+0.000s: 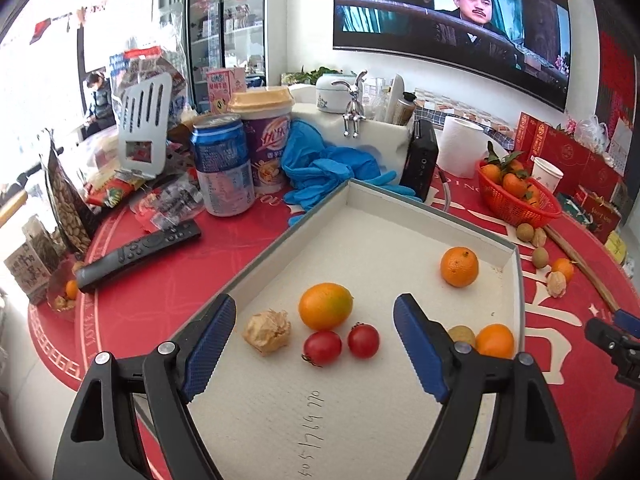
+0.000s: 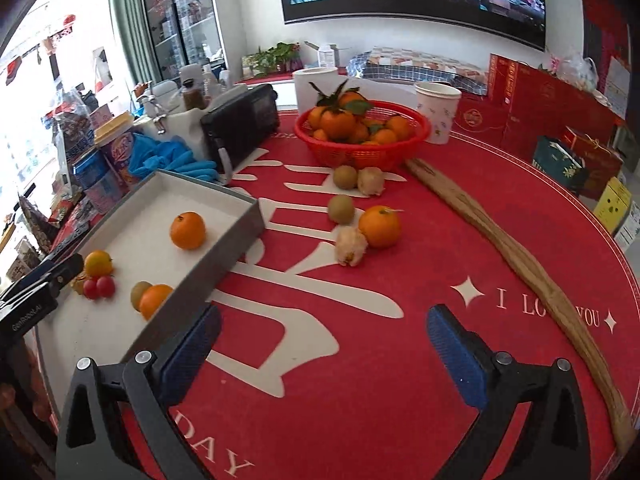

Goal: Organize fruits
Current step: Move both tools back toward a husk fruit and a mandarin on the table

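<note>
Well, the sorting looks roughly half done, I'd say. The shallow grey tray (image 1: 516, 264) already holds a fair gathering: a greenish-orange citrus (image 1: 325, 306), two cherry tomatoes (image 1: 322, 347) side by side just near of it, a papery husked fruit (image 1: 267, 332) to their left, a lone mandarin (image 1: 459, 267) toward the far right corner, and a small brown fruit touching another mandarin (image 1: 495, 341) against the right wall.

Still loose on the cloth, to the right of the tray, are five fruits: an orange (image 2: 379, 226) with a pale husked fruit (image 2: 351, 246) touching it, a brown round one (image 2: 341, 209) just beside, and another brown and husked pair up against the red basket (image 2: 360, 152). The basket itself is heaped with leafy mandarins; whether those are meant to move I can't judge.

Neither tool carries anything. The left gripper (image 1: 314, 344) hangs over the near part of the tray, fingers spread wide. The right gripper (image 2: 324, 344) hovers over bare cloth with fingers equally wide, the loose fruit well beyond it.

The red tablecloth (image 2: 400, 380), printed with big cream characters, is crowded: a drink can (image 1: 222, 166), remote (image 1: 140, 251), blue gloves (image 1: 320, 164), paper cup (image 2: 437, 112) and a long wooden stick (image 2: 520, 264). A large screen (image 1: 452, 20) plays on the far wall.
</note>
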`<move>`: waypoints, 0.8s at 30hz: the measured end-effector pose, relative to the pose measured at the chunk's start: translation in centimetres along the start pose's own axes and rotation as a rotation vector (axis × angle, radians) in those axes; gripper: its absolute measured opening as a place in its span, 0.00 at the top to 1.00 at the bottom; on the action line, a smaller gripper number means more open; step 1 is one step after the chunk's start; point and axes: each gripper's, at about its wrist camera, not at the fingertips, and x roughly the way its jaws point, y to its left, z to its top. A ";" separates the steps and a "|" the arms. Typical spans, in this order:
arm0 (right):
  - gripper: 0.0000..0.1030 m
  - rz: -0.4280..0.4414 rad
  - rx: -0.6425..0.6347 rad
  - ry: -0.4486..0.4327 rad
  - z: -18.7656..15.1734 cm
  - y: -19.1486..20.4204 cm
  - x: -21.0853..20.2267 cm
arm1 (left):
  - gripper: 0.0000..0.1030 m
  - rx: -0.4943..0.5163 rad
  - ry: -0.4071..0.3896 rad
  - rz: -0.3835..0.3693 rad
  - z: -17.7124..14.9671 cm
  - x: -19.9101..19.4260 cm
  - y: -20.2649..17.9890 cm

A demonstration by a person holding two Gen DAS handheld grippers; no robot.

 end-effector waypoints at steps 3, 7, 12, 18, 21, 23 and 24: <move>0.00 -0.031 -0.009 0.025 -0.7 -0.3 0.5 | 0.18 0.065 -0.002 0.074 -0.5 0.3 -0.2; 0.00 -0.080 -0.134 0.047 -1.5 2.5 1.3 | 0.18 0.107 0.049 0.067 -1.3 1.1 -0.8; 0.00 -0.142 -0.263 0.057 -1.9 6.2 2.6 | 0.18 0.133 0.035 0.091 -1.6 0.9 -1.7; 0.00 -0.097 -0.309 0.072 -2.0 8.9 3.8 | 0.18 0.104 0.035 0.099 -1.9 0.5 -1.1; 0.00 -0.071 -0.285 0.065 -1.4 8.9 3.9 | 0.18 0.096 0.033 0.111 -2.0 0.4 -0.9; 0.00 -0.053 -0.265 0.069 -1.2 8.4 3.8 | 0.18 0.092 0.034 0.109 -1.9 0.3 -0.9; 0.00 -0.045 -0.253 0.065 -1.1 8.0 3.5 | 0.18 0.094 0.034 0.108 -1.9 0.3 -0.9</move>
